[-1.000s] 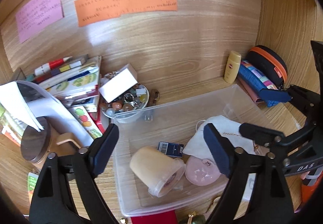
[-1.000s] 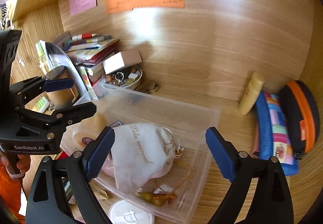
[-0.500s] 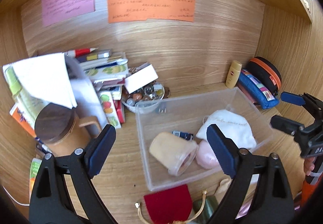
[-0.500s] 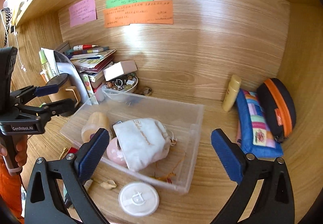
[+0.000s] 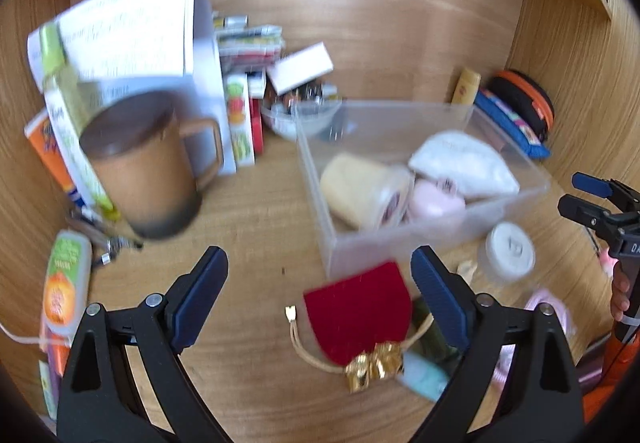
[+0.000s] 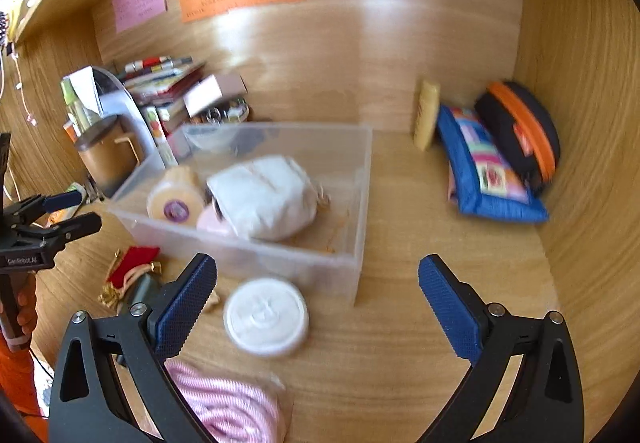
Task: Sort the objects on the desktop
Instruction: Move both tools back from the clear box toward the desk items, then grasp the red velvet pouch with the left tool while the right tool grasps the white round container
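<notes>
A clear plastic bin [image 5: 312, 179] [image 6: 360, 203] sits mid-desk holding a beige roll [image 5: 360, 191], a pink round case [image 5: 436, 203] and a white cloth pouch [image 6: 264, 203]. My left gripper [image 5: 320, 283] is open and empty, in front of the bin above a red velvet pouch [image 5: 360, 311] with gold cord. My right gripper [image 6: 318, 299] is open and empty, in front of the bin; a white round lid [image 6: 266, 317] lies just inside its left finger. A pink rope coil [image 6: 228, 407] lies below.
A brown lidded mug [image 5: 144, 171], stacked books [image 5: 248, 43] and a bowl of trinkets [image 5: 300, 111] stand at back left. A yellow tube [image 6: 426, 115], blue pouch [image 6: 484, 175] and black-orange case [image 6: 520, 131] sit at back right. Wooden walls enclose the desk.
Both grippers have pulled back from over the bin toward the desk's front. The red pouch, white lid and pink rope have come into view.
</notes>
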`<state>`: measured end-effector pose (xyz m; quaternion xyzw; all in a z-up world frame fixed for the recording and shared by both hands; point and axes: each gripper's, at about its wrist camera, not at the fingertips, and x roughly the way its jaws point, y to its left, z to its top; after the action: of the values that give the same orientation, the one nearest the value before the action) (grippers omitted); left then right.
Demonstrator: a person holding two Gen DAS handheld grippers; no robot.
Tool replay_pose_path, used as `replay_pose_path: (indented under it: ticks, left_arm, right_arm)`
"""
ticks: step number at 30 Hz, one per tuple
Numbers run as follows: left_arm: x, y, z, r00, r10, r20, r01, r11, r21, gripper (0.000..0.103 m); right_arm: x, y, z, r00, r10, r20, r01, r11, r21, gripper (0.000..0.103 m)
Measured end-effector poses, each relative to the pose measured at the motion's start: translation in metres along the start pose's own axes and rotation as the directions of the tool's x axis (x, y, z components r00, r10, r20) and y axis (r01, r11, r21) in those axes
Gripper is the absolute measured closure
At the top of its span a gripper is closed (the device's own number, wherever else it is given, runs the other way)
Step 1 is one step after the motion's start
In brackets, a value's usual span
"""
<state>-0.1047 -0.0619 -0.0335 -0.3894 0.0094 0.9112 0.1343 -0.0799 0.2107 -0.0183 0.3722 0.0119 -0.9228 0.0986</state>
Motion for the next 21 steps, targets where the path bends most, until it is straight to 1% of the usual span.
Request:
replay_pose_path:
  ticks: [1,5,8,10,13,16,21]
  left_arm:
    - [0.002,0.001,-0.004,1.0,-0.008,-0.01,0.008,1.0,-0.01,0.009]
    - [0.007,0.005,-0.016,1.0,-0.02,-0.023,0.018,0.997,-0.077,0.009]
    - [0.007,0.005,-0.026,0.999,-0.025,-0.03,0.021,0.994,-0.106,0.009]
    - [0.006,0.003,-0.032,0.999,-0.021,-0.041,0.016,0.994,-0.107,0.009]
    - [0.004,-0.002,-0.04,0.997,-0.04,-0.059,0.034,0.994,-0.101,0.009]
    - [0.006,-0.009,-0.048,0.996,-0.04,-0.076,0.034,0.996,-0.077,0.009]
    - [0.021,-0.014,-0.056,0.989,-0.033,-0.142,0.024,0.998,-0.064,0.009]
  right_arm:
    - [0.003,-0.002,-0.004,1.0,0.0,-0.019,0.001,1.0,0.012,0.002]
    - [0.011,-0.002,-0.016,0.999,0.01,-0.049,-0.009,0.999,0.031,0.002]
    - [0.015,0.004,-0.023,0.998,0.009,-0.069,-0.008,1.0,0.011,0.002]
    - [0.019,0.011,-0.027,0.996,0.005,-0.085,-0.007,1.0,-0.023,0.002]
    - [0.026,0.018,-0.033,0.994,0.015,-0.106,-0.021,0.998,-0.052,0.002]
    - [0.033,0.02,-0.036,0.991,0.032,-0.129,-0.04,0.998,-0.053,0.002]
    - [0.041,0.019,-0.039,0.985,0.058,-0.16,-0.065,0.997,-0.04,0.002]
